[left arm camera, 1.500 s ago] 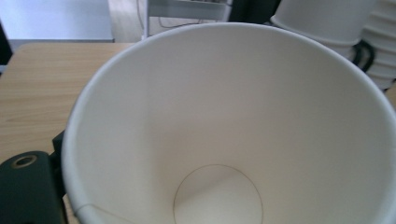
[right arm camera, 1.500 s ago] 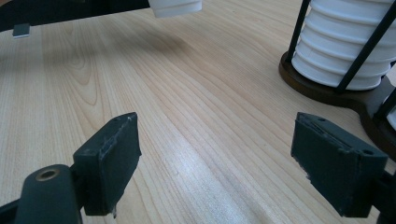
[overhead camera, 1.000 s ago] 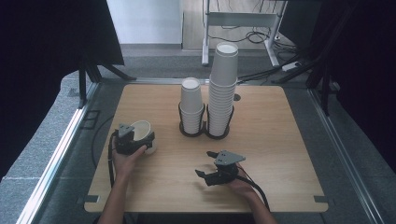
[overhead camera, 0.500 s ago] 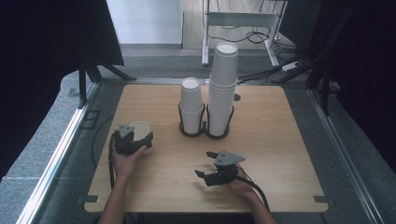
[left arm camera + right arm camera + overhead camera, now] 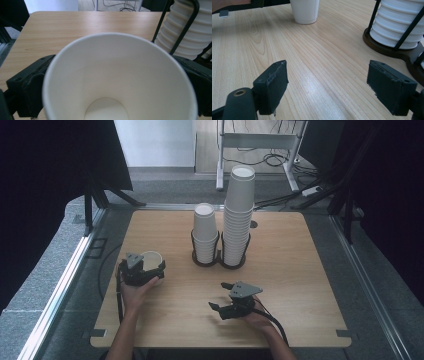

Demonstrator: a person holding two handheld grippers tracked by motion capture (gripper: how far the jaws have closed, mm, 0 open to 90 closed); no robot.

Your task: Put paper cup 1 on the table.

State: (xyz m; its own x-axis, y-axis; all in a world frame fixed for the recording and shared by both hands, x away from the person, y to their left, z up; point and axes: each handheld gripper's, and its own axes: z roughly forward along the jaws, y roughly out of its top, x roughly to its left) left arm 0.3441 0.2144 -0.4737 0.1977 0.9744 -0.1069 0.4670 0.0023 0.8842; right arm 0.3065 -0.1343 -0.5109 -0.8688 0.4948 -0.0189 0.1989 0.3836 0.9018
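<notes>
**A paper cup sits between the left jaws**

The paper cup (image 5: 151,259) stands upright on the wooden table (image 5: 300,270), near the table's left side. The left gripper (image 5: 142,270) is right at it, with 1 black jaw on each side of the cup. In the left gripper view the cup (image 5: 117,80) is very close and its round mouth faces up. The jaws have just been opening, and the cup is in the gap between them. They now stand wide apart. It is hard to tell if the pads touch the cup wall or not.

The right gripper (image 5: 231,301) rests low over the table near the front edge, in the person's right hand (image 5: 255,317). Its 2 jaws are apart and nothing is between them. In the right gripper view, bare wood lies between the jaws, and the cup (image 5: 304,11) stands far off at the top.

2 stacks of cups stand in a dark wire holder (image 5: 220,262) near the middle of the table. The short stack (image 5: 205,232) is on the left and the tall stack (image 5: 239,210) is on the right. The holder is near the cup, off to its right and a little farther back.

The table's left edge is near the cup. There is open wood in front of the cup, between the 2 grippers, and on the right side of the table.
</notes>
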